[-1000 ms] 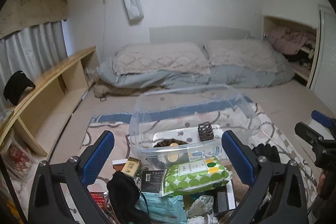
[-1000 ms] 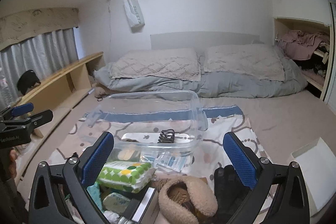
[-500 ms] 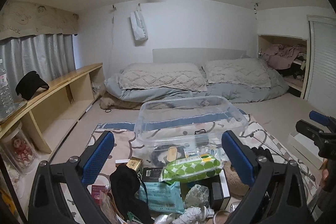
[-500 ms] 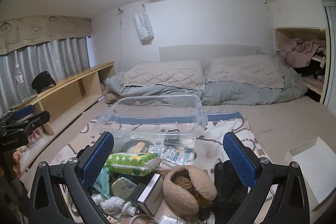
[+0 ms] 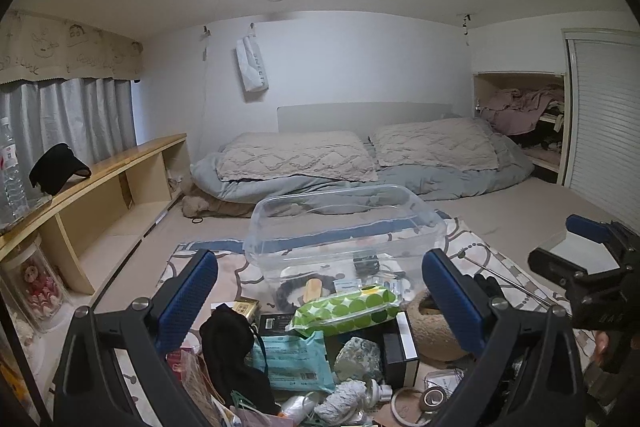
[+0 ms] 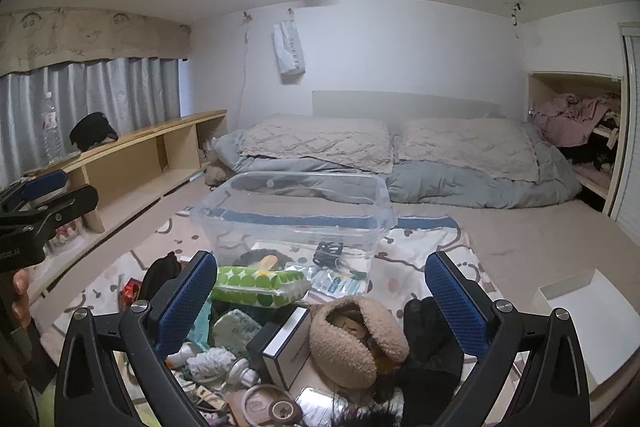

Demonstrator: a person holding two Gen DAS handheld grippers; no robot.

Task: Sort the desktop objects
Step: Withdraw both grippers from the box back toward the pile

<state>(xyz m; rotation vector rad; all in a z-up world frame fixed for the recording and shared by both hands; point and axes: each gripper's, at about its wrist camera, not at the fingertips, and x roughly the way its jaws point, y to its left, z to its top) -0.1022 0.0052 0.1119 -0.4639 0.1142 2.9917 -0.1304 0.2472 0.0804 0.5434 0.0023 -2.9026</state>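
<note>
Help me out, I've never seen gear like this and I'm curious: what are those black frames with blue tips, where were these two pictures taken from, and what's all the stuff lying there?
No robot here: a person holds one pair of hand-held tongs in each hand, and a wide-angle camera on each looks forward along its blue-padded fingers. One picture comes from the left tongs, the other from the right tongs. Each also catches the other pair at its edge.

Both are open and hold nothing.

Below them, on a patterned blanket, lies a pile: a green-dotted wipes pack, a beige fleecy slipper, a black glove and small boxes. Behind stands a clear plastic bin with a few small items already inside, probably where things get sorted.
</note>
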